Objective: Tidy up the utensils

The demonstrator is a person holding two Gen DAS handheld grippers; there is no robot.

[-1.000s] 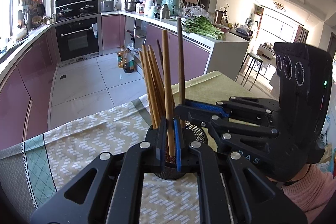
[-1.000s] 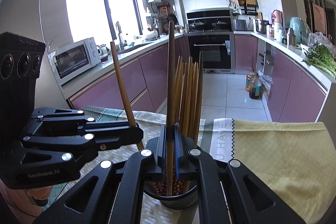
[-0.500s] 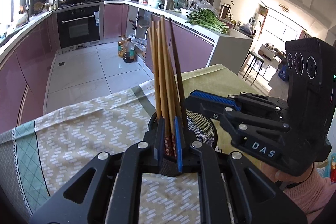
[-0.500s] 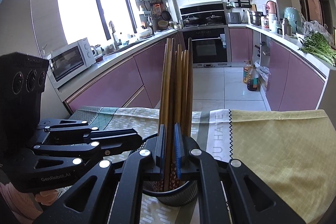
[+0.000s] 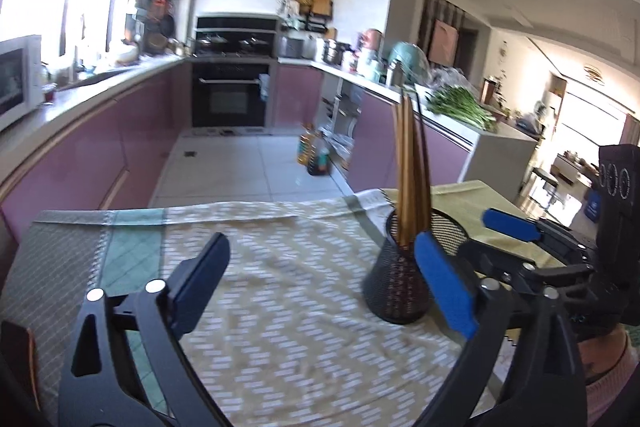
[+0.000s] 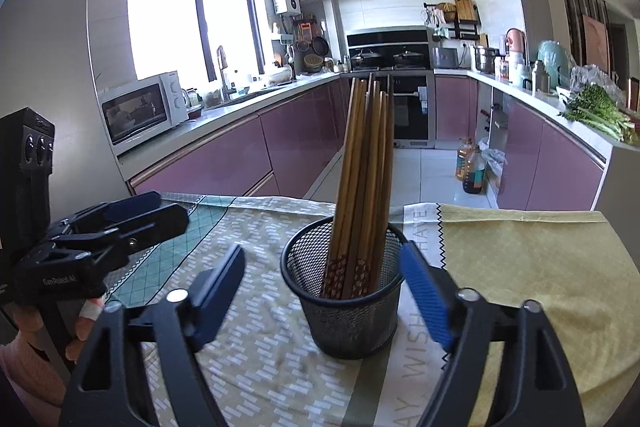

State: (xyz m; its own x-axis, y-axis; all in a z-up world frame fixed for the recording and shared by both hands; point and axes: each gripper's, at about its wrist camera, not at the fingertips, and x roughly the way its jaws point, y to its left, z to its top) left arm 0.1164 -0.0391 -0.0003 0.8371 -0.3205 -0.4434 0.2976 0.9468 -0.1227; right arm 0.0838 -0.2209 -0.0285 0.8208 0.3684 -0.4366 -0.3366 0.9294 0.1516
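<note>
the left gripper (image 5: pixel 320 279) stands over the patterned tablecloth (image 5: pixel 280 267), its jaws released and just sprung wide, with nothing between them; the mesh cup (image 5: pixel 404 275) sits just beside its right finger, not inside the gap. in the right wrist view this same gripper lies off to the left of the cup, apart from it.

in the middle, the mesh cup (image 6: pixel 344 291) stands upright on the cloth, and the chopsticks (image 6: pixel 364 187) stand bundled in it, patterned ends down, leaning a little toward the far rim.

the right gripper (image 6: pixel 322 281) has also just let go: its jaws are spread wide with the cup between them, pads clear of the mesh on both sides as far as can be seen.

the step in hand looks like the let-go after dropping the sticks in. to do it well, draw both grippers straight back and slightly up, keeping the fingers off the rim, since a light cup with tall sticks would likely tip at a nudge.
</note>
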